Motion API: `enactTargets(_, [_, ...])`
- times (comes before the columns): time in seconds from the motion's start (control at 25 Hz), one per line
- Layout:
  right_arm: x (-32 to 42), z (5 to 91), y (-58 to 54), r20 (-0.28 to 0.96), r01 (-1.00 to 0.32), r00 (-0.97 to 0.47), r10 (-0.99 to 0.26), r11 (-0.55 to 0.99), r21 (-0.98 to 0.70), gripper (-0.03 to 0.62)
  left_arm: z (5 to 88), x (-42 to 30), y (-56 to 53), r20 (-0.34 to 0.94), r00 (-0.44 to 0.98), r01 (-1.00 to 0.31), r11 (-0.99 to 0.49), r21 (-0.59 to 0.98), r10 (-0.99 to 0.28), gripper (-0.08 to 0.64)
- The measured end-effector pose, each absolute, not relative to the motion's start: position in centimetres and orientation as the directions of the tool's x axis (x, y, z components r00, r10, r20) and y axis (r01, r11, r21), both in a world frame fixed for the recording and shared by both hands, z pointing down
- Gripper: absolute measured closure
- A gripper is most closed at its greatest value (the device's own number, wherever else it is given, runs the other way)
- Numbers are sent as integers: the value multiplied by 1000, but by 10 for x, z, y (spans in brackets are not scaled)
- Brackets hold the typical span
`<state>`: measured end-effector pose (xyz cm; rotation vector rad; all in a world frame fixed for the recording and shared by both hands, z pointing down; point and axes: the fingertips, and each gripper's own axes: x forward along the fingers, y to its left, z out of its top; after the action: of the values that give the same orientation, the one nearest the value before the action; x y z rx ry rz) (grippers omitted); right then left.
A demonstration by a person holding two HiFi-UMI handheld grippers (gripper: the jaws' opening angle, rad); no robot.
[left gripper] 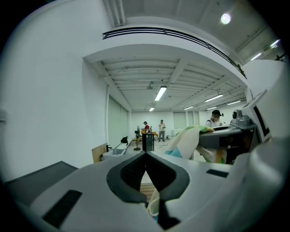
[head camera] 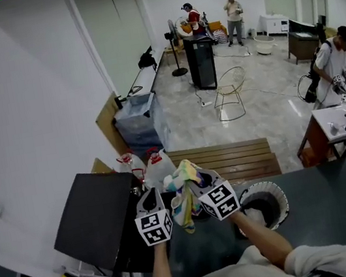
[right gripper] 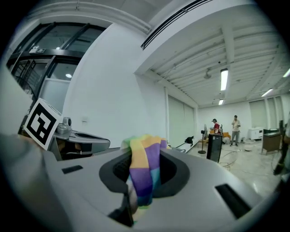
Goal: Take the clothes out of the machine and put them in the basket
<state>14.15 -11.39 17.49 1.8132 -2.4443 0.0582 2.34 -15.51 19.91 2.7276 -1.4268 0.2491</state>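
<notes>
Lifting calls for an even pull here: my right hand-held gripper (right gripper: pixel 144 172) is clamped on the pastel striped garment (head camera: pixel 183 189), and my left hand-held gripper (left gripper: pixel 146 158) has its jaws drawn together with a sliver of that fabric caught low between them. The garment hangs in the air between the two, left of the machine's round opening (head camera: pixel 271 185). I'd carry both level so nothing trails on that rim. No basket I can pick out; a dark panel (head camera: pixel 97 217) crowds my left, open floor ahead.
</notes>
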Motion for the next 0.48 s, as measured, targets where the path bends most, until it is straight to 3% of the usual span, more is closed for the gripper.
enactTargets(0.48, [299, 180, -42, 125, -997, 69, -990, -63, 51, 518, 213, 199, -125, 189, 803, -575, -818, -4, -565, 543])
